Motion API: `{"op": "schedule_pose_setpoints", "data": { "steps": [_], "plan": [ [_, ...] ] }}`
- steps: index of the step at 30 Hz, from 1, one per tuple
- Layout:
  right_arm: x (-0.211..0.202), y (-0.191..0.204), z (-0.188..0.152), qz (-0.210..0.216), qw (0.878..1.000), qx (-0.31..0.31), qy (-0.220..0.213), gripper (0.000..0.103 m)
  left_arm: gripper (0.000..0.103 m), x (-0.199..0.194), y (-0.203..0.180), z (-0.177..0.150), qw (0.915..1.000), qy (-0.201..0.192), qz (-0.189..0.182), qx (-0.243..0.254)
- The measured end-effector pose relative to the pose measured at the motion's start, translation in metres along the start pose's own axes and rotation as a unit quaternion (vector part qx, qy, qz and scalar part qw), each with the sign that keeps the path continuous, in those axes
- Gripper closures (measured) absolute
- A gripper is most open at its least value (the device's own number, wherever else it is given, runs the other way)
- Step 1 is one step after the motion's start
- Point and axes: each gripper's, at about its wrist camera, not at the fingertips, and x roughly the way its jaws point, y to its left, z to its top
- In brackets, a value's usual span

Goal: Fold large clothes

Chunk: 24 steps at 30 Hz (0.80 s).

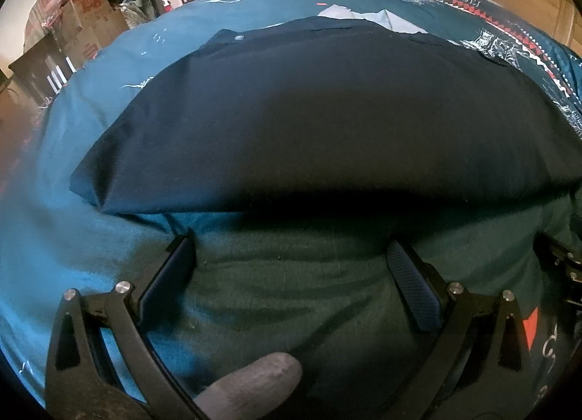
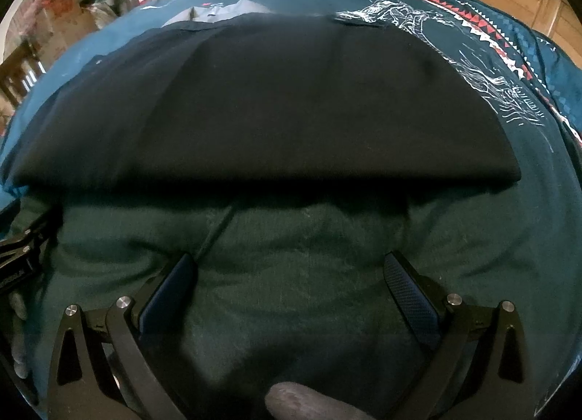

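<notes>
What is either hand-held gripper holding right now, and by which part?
Nothing. The left hand-held gripper and right hand-held gripper are both open over the teal bedspread, short of the dark garment.

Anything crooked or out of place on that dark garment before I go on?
Nothing serious. The dark garment lies flat on the teal bedspread, near edge fairly straight. A pale cloth pokes out beyond its far edge. Both hand-held grippers, left and right, are open and empty.
</notes>
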Motion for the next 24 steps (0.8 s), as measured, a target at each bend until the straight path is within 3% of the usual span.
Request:
{"op": "schedule_pose_setpoints", "data": {
  "steps": [18, 24],
  "plan": [
    [-0.0005, 0.0006, -0.0042, -0.002, 1.000, -0.001, -0.013, 0.000, 0.000, -0.0012, 0.0018, -0.0017, 1.0000, -0.007, -0.002, -0.001],
    [-0.0011, 0.0020, -0.0049, -0.004, 1.000, -0.003, -0.016, 0.000, 0.000, -0.0021, -0.0024, -0.0007, 0.9999, -0.005, 0.014, 0.005]
  ]
}}
